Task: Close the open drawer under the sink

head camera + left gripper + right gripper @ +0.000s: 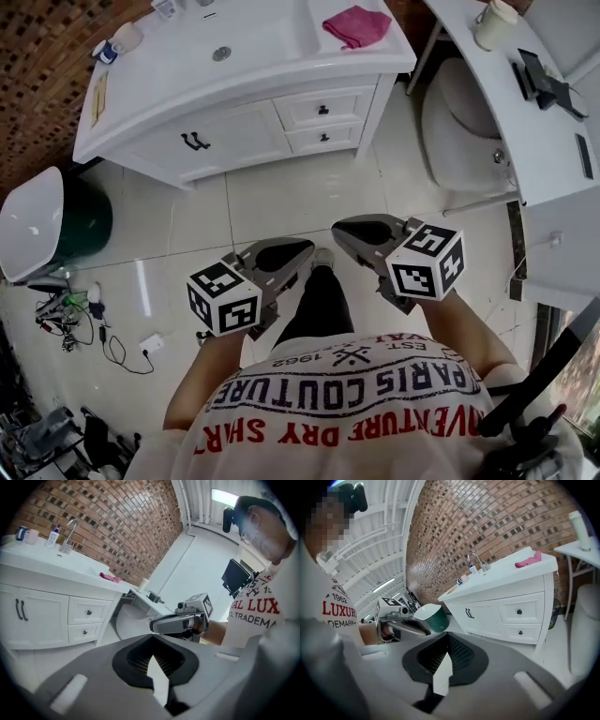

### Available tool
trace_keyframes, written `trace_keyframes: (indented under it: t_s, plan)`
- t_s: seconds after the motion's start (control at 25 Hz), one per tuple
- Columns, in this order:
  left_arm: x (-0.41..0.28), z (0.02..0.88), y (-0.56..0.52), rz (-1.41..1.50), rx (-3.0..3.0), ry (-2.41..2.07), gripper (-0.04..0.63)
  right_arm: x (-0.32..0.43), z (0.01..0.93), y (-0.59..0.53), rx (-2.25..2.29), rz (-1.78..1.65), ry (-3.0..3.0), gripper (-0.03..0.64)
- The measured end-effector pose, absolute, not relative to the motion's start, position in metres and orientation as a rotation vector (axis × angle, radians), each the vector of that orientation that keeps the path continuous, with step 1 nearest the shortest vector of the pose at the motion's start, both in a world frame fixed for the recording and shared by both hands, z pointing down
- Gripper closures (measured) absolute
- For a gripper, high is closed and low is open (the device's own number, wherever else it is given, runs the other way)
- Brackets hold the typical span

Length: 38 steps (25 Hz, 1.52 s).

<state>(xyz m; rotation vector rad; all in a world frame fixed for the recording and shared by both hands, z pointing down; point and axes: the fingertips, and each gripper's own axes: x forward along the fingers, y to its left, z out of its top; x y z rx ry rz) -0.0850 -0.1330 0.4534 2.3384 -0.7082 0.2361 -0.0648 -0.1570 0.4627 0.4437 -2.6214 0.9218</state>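
Observation:
The white vanity point(234, 141) stands at the far side of the tiled floor, with two small drawers at its right end. The upper drawer point(323, 110) and the lower drawer point(323, 138) both look flush with the front in the gripper views point(89, 612) point(519, 611). My left gripper point(302, 253) and right gripper point(345, 231) hover side by side over the floor, well short of the vanity. Both are shut on nothing, their jaws meeting in their own views point(153, 638) point(447, 637).
A pink cloth point(356, 25) lies on the countertop by the sink basin point(221, 53). A toilet point(459, 131) stands right of the vanity under a white shelf point(525, 103). A green bin with a white lid point(56, 225) and cables point(75, 319) are at the left.

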Motion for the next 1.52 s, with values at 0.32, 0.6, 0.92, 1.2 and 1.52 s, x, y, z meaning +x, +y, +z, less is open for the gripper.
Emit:
trace_keyframes:
  t_s: [0.32, 0.6, 0.92, 1.2, 1.52]
  plan:
    - [-0.028, 0.418, 0.043, 0.147, 2.472, -0.736, 0.601, -0.004, 0.425, 0.026, 0.487, 0.675, -2.687, 0.609]
    - [0.019, 0.361, 0.169, 0.069, 2.538, -0.748, 0.601, 0.049, 0.368, 0.157, 0.489, 0.536, -2.704, 0.609]
    - [0.023, 0.310, 0.221, 0.106, 2.589, -0.780, 0.601, 0.061, 0.304, 0.210, 0.501, 0.560, -2.787, 0.609]
    - [0.025, 0.305, 0.223, 0.143, 2.603, -0.760, 0.601, 0.055, 0.297, 0.212, 0.503, 0.597, -2.819, 0.611]
    - [0.033, 0.305, 0.227, 0.148, 2.615, -0.741, 0.601, 0.062, 0.301, 0.214, 0.513, 0.596, -2.818, 0.611]
